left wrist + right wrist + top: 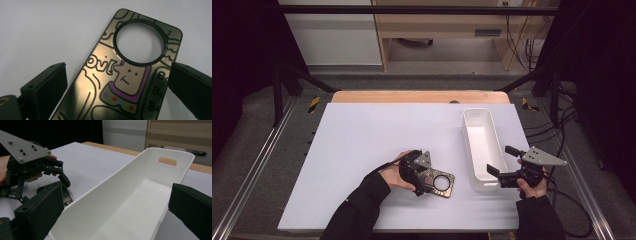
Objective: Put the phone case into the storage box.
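Note:
A bronze-coloured flat plate [440, 183] [120, 82], printed with cartoon drawings and pierced by a round black-rimmed hole, lies flat on the white table top [362, 135]. My left gripper [428, 181] [117, 73] hovers over it, open, with one jaw on each side of the plate's width. My right gripper [502, 161] [117, 195] is open at the near end of a long white bin [468, 145] [100, 202], holding nothing. The right gripper view also catches the left gripper [63, 178] and a sliver of the plate [67, 198] beyond the bin.
The bin is empty and runs front to back on the right of the table top, with a handle slot [167, 161] in its far wall. A wooden edge [419, 96] borders the table's back. Metal rails [257, 160] flank both sides.

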Tool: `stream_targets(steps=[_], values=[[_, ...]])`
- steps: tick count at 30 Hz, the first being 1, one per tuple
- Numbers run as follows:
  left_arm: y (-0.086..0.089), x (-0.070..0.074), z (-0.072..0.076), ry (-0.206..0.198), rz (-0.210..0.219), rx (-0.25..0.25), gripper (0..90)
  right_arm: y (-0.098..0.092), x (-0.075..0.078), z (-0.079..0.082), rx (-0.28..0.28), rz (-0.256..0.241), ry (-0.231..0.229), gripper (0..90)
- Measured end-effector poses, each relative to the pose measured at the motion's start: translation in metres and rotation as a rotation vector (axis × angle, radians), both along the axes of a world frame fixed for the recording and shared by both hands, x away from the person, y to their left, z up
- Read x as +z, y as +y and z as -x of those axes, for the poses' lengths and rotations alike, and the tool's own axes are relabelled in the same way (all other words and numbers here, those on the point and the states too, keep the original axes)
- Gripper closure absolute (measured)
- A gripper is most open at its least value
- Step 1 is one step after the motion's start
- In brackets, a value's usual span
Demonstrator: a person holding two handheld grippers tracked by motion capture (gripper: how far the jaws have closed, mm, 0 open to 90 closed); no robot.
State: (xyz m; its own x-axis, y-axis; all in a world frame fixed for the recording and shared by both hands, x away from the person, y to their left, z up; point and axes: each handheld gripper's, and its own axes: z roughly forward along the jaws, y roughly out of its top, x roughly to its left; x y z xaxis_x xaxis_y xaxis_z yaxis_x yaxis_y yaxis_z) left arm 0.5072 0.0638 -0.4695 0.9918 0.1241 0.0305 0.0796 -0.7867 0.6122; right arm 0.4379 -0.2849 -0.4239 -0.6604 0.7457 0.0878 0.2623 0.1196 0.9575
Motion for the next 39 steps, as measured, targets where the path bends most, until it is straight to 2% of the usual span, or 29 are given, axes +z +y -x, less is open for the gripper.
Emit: stream_targets(steps=[2,11,20,24,28,39], values=[[-0.0012,-0.0014,0.0026,-0.024,-0.015,-0.011,1.3,0.0000,-0.0001,-0.0001,-0.001,0.000,0.000,0.2],[-0.0016,-0.0061,-0.0013,0.001,-0.007,-0.022,0.0,0.0003,-0.0003,-0.0003,0.001,0.003,0.001,0.2],[-0.0021,-0.0077,-0.0001,-0.015,-0.016,-0.036,0.0,0.0003,-0.0002,-0.0002,0.003,0.001,0.001,0.2],[-0.0031,-0.0074,0.0002,-0.017,-0.028,-0.041,0.0,0.0003,-0.0001,-0.0001,0.004,-0.001,0.001,0.2],[-0.0057,-0.0049,0.0008,-0.026,-0.073,-0.056,0.0,-0.0002,0.0001,0.0001,0.005,-0.002,0.000,0.2],[-0.0043,-0.0012,0.0045,-0.019,-0.114,-0.069,3.3,-0.0002,0.0003,0.0003,0.008,-0.006,-0.001,0.2]])
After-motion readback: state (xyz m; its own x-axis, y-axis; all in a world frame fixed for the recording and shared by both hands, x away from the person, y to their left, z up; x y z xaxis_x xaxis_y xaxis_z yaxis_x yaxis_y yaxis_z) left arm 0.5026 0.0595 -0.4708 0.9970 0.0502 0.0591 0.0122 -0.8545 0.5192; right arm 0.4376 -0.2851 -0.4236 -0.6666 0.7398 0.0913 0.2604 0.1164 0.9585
